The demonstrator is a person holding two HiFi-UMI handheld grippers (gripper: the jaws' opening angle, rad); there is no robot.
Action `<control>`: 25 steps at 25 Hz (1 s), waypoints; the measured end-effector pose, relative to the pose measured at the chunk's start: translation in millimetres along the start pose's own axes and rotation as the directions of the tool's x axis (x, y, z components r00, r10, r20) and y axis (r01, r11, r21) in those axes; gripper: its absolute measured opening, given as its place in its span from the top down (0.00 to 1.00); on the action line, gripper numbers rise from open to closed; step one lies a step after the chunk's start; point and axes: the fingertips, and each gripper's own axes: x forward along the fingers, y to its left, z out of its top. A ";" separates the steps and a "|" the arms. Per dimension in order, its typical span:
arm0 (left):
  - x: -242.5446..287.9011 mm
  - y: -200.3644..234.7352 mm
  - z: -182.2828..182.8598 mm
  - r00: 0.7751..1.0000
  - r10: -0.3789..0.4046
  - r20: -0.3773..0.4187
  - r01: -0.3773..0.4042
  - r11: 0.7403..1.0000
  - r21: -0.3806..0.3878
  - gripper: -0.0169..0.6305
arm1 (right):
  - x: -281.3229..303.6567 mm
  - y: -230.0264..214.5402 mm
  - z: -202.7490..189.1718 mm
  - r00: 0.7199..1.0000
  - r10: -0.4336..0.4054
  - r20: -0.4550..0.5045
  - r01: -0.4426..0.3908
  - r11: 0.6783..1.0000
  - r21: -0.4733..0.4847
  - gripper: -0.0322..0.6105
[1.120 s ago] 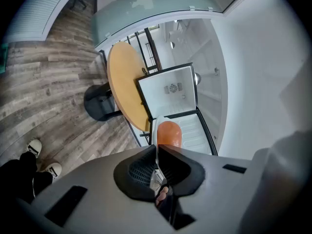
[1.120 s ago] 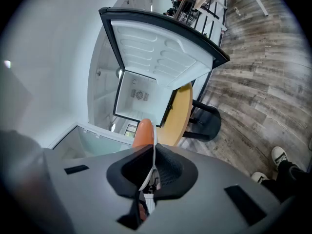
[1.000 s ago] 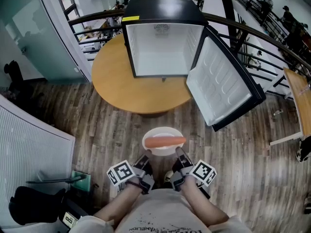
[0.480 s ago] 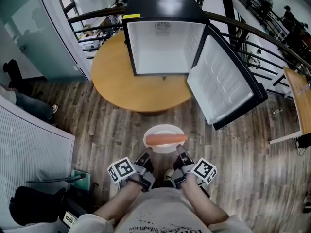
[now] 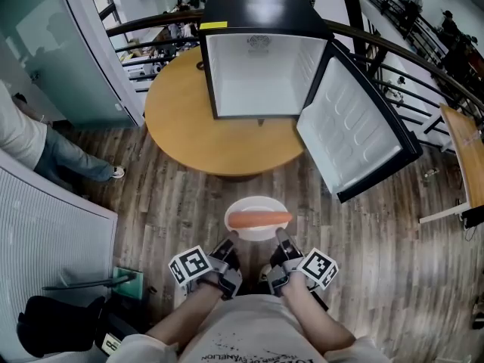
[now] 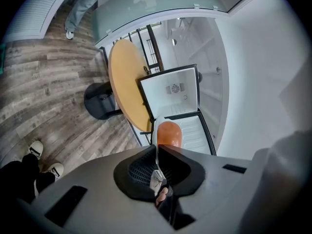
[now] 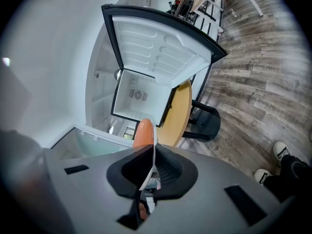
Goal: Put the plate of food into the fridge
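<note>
Plate [image 5: 255, 203] with its orange sausage [image 5: 259, 219] hangs over the wooden floor [image 5: 174, 203], short of the table's [image 5: 189, 138] near edge, the left claw [image 5: 229, 249] and right claw [image 5: 281, 242] each pinched shut on its near rim. Carrying it well means holding both claws level and matched in height so the sausage cannot roll, then steering straight into the open fridge [image 5: 265, 74] at the table's far edge, clear of its door [image 5: 355, 131].

Nothing can be read. The yellow label [image 5: 214, 26] on the fridge [image 5: 265, 10] top, upper centre, is too small; the shirt print [image 5: 261, 357] at the bottom edge is cut off.
</note>
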 end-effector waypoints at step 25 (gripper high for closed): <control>24.9 -0.8 55.5 1.000 -0.020 -0.022 0.020 1.000 0.005 0.92 | 55.2 14.1 4.8 1.000 0.007 0.026 -0.007 1.000 0.008 0.90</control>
